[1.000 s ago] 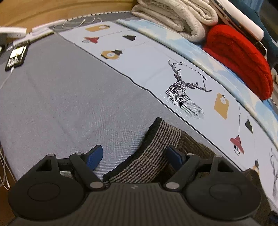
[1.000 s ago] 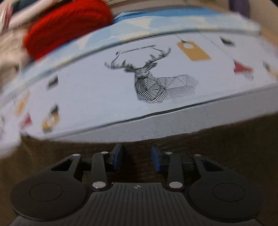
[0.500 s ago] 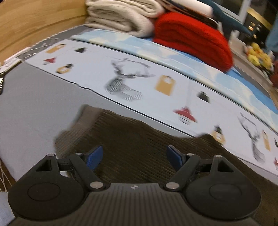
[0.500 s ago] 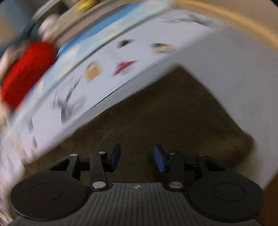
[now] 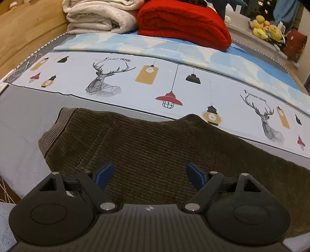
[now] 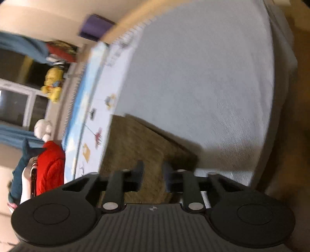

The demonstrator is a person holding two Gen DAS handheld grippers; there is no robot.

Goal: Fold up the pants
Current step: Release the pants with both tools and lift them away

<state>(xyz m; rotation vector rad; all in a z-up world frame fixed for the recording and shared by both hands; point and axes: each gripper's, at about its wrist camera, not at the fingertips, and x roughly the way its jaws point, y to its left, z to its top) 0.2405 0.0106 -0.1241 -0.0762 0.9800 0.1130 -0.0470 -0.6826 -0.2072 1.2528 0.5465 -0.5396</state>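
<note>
From your left wrist, the left gripper (image 5: 148,174) hangs over the pants (image 5: 155,147) with its jaws spread wide and nothing pinched between them, so it has let go. The blue pads (image 5: 103,173) float above the cloth. The pants lie flat on the grey bed (image 5: 25,116), near you, with the printed sheet (image 5: 174,81) just past them and the red blanket (image 5: 184,25) and white blanket (image 5: 96,17) stacked at the far side. The pants are laid flat like this so they can be folded neatly. Their long way runs left to right, along the sheet's edge. The end on the left looks like the waist, because a pocket seam shows there, and the rest runs off to the right. From your right wrist, the picture is tipped over and blurry. The right gripper (image 6: 153,178) sits over a corner of the pants (image 6: 139,147), with bare grey bed (image 6: 203,77) beyond. Its jaws have just been closing a little and stand partly apart. Cloth shows behind the gap, but the pads do not look pressed on it, so I judge this gripper is loose too. Here the pants seem to end at a square edge, likely one end of the long shape.
</note>
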